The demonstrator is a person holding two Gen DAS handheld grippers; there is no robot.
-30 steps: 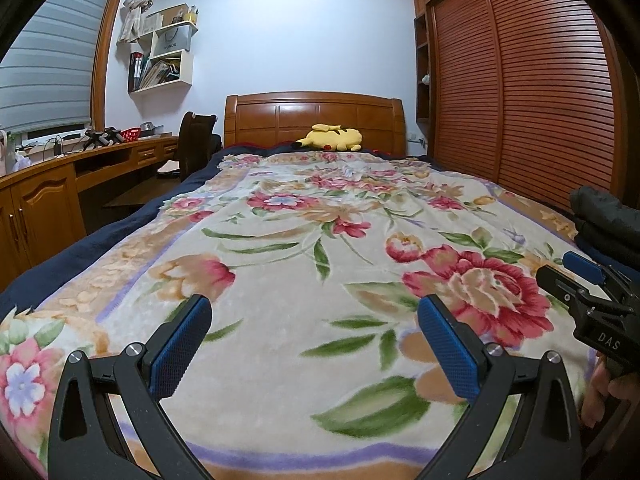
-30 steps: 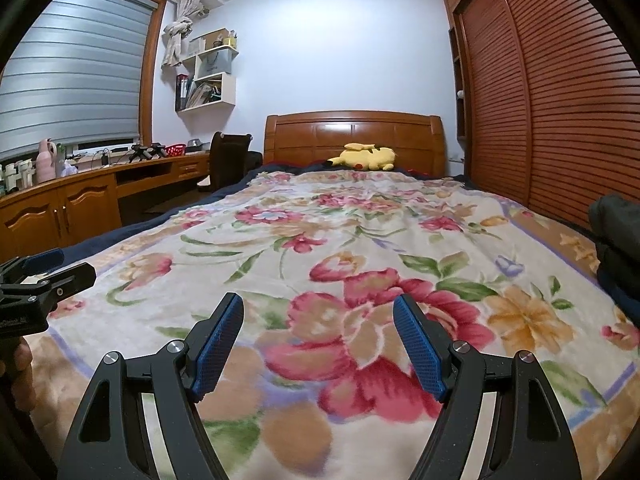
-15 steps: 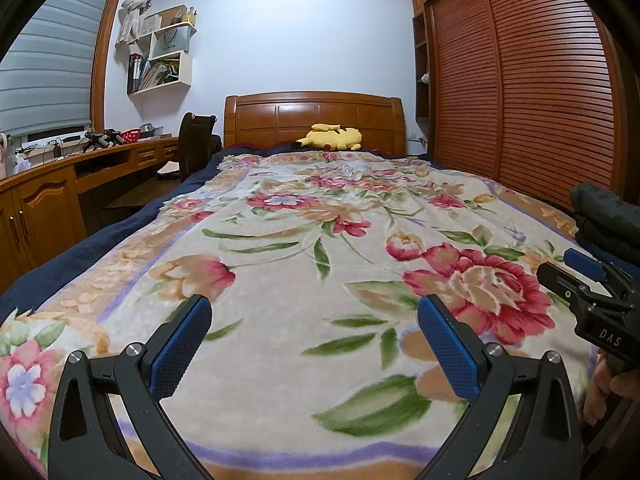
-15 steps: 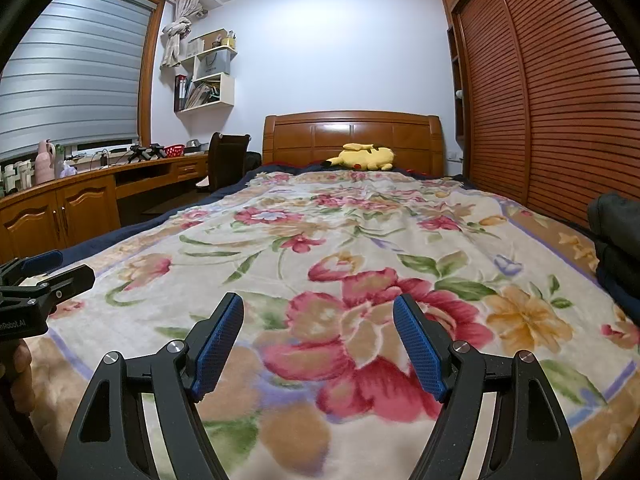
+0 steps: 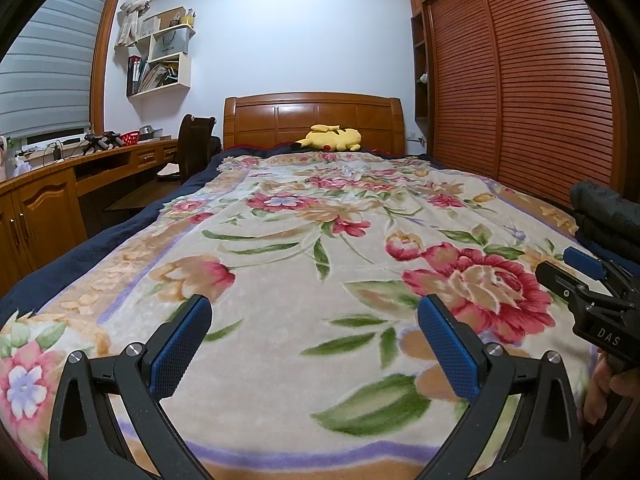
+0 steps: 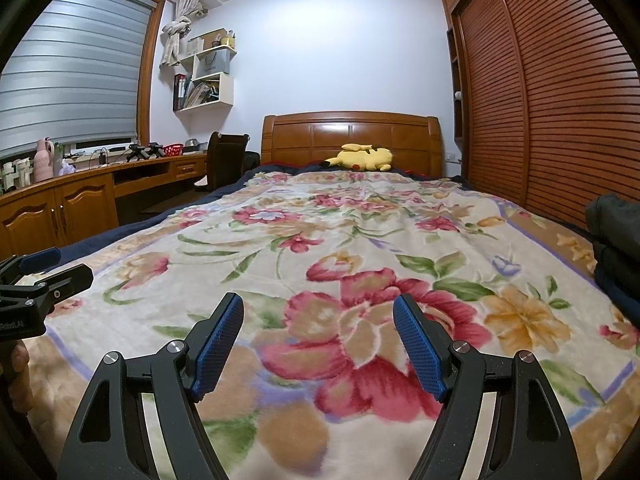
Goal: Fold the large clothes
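A dark grey garment (image 5: 608, 216) lies bunched at the right edge of the bed, also in the right wrist view (image 6: 616, 236). My left gripper (image 5: 314, 324) is open and empty above the near end of the floral blanket (image 5: 304, 248). My right gripper (image 6: 318, 326) is open and empty, also over the blanket's near end (image 6: 352, 240). Each gripper shows at the edge of the other's view: the right one (image 5: 580, 280) close to the garment, the left one (image 6: 40, 276) at far left.
A yellow plush toy (image 5: 330, 138) lies by the wooden headboard (image 5: 312, 120). A slatted wardrobe (image 5: 520, 92) runs along the right. A wooden desk (image 5: 60, 188) with a chair (image 5: 196, 148) stands on the left, wall shelves (image 5: 160, 60) above.
Both grippers have stayed nearly still and open; only slight camera drift.
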